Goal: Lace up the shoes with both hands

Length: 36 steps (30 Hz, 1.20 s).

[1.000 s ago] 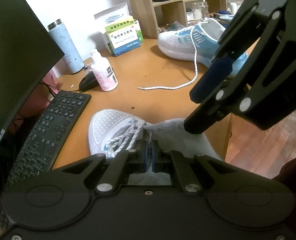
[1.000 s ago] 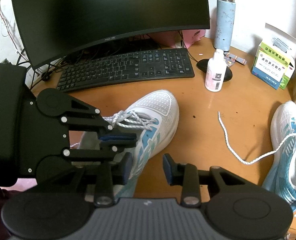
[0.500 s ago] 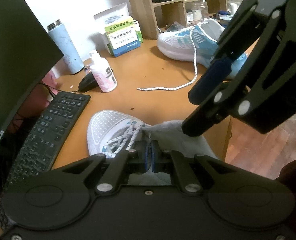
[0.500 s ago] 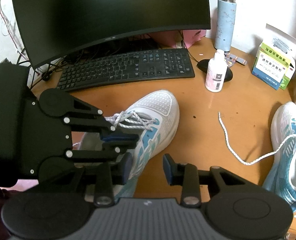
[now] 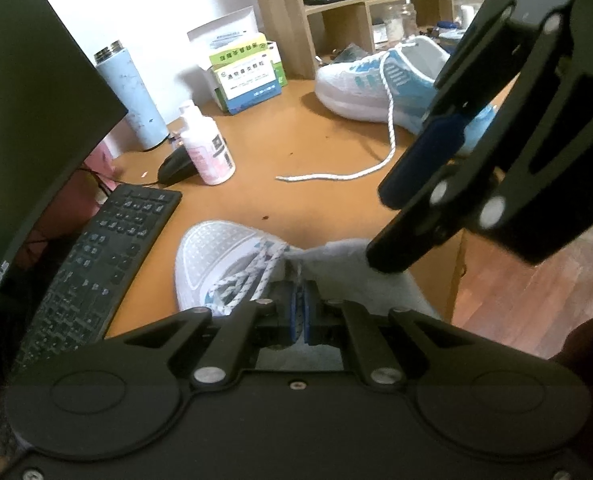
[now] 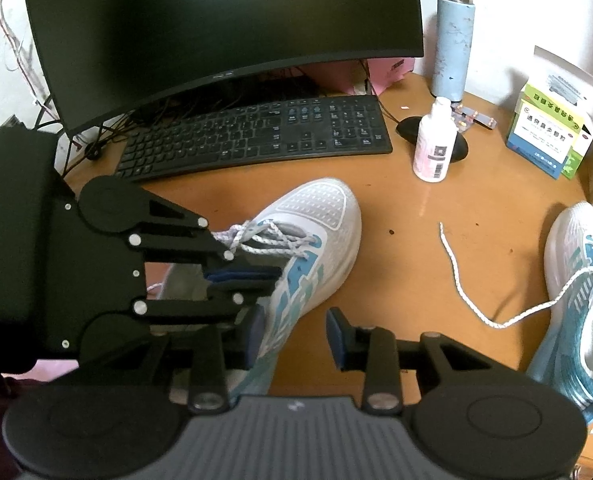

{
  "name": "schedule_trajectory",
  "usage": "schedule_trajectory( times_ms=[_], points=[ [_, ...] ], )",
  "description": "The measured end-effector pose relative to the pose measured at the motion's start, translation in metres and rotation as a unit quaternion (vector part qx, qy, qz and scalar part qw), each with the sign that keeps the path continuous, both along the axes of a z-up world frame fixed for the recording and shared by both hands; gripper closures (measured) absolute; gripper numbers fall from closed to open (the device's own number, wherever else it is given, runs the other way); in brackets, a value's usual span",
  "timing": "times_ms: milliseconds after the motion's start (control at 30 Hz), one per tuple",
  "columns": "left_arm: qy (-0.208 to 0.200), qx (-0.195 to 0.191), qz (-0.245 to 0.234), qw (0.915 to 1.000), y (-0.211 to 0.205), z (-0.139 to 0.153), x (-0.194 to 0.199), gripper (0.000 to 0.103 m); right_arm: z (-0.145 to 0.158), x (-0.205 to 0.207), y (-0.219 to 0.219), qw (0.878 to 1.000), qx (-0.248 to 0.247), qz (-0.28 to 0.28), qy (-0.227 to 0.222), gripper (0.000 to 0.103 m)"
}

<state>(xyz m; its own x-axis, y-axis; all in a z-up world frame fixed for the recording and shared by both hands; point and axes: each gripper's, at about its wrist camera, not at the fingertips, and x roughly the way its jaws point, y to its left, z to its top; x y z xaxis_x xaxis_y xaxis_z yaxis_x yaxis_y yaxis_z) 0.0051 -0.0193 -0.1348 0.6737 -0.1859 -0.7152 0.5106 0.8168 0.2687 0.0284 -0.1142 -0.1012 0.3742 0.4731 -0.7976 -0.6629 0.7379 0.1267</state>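
Left wrist view: the left gripper [image 5: 299, 312] has its blue pads pressed together at the collar of the near white-and-blue mesh sneaker [image 5: 220, 260]. A thin strand runs into the pads, but whether they pinch it cannot be told. The sneaker sits at the near edge of the orange wooden desk [image 5: 304, 184], toe toward the black keyboard [image 5: 96, 256]. The right gripper [image 5: 448, 184] hangs above the desk's near right corner. A second white-and-blue sneaker [image 5: 380, 84] lies toward the far right edge, and its loose white speckled lace [image 5: 360, 168] trails across the desk top.

Right wrist view: the right gripper [image 6: 292, 336] has its jaws apart with nothing clamped; its left pad stands beside the near sneaker's [image 6: 308, 240] blue side. The left gripper [image 6: 240, 276], jaws together, is at the sneaker's collar beside the crossed laces [image 6: 268, 240]. The second sneaker [image 6: 576, 280] lies at the right edge, and its lace [image 6: 476, 292] runs toward mid-desk. A white plastic bottle [image 6: 434, 144] stands near the far edge.
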Motion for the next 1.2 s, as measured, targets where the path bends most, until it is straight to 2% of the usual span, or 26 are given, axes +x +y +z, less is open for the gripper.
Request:
schedule_trajectory(
  times_ms=[1200],
  points=[
    [-0.015, -0.003, 0.002, 0.9999, -0.002, 0.003, -0.006, 0.102, 0.0, -0.001, 0.0, 1.0, -0.004, -0.002, -0.002, 0.068]
  ],
)
